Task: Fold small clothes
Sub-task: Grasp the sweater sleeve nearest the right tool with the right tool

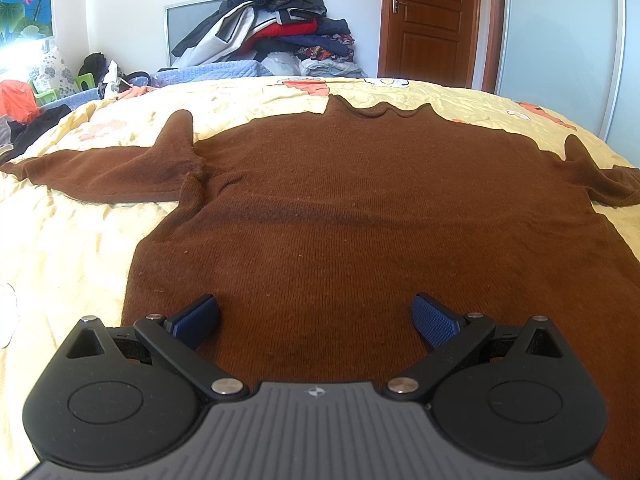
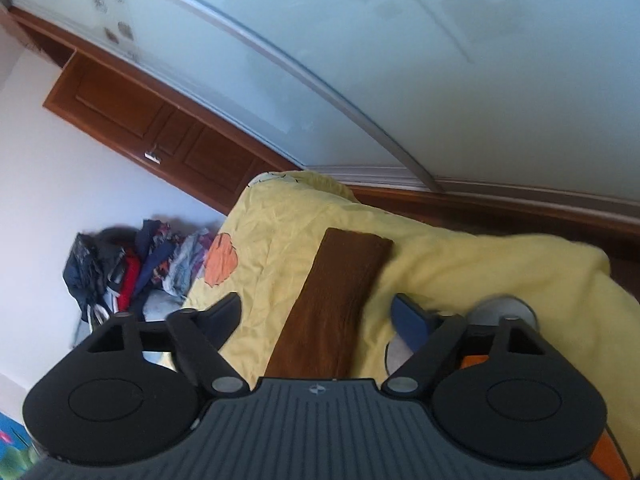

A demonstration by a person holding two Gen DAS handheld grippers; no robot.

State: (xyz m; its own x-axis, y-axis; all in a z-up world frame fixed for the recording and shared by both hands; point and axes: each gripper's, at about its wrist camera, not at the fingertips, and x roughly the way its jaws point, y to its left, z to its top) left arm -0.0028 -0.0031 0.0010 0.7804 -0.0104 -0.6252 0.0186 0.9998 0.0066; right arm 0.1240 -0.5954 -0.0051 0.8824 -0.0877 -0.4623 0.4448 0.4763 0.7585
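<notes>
A brown knit sweater (image 1: 340, 208) lies flat on the yellow bedspread (image 1: 72, 240), collar at the far side, both sleeves spread out to left and right. My left gripper (image 1: 314, 320) is open and empty, its blue pads just above the sweater's lower body near the hem. My right gripper (image 2: 316, 316) is open and empty, tilted, hovering over one brown sleeve (image 2: 340, 292) that runs straight out toward the bed's edge. The sleeve lies between the fingers without being touched.
A tall pile of clothes (image 1: 276, 28) stands beyond the bed's far side; it also shows in the right wrist view (image 2: 132, 272). A wooden door (image 1: 432, 20) and a sliding wardrobe (image 2: 400, 60) stand behind. Clutter lies at the left of the bed (image 1: 24, 108).
</notes>
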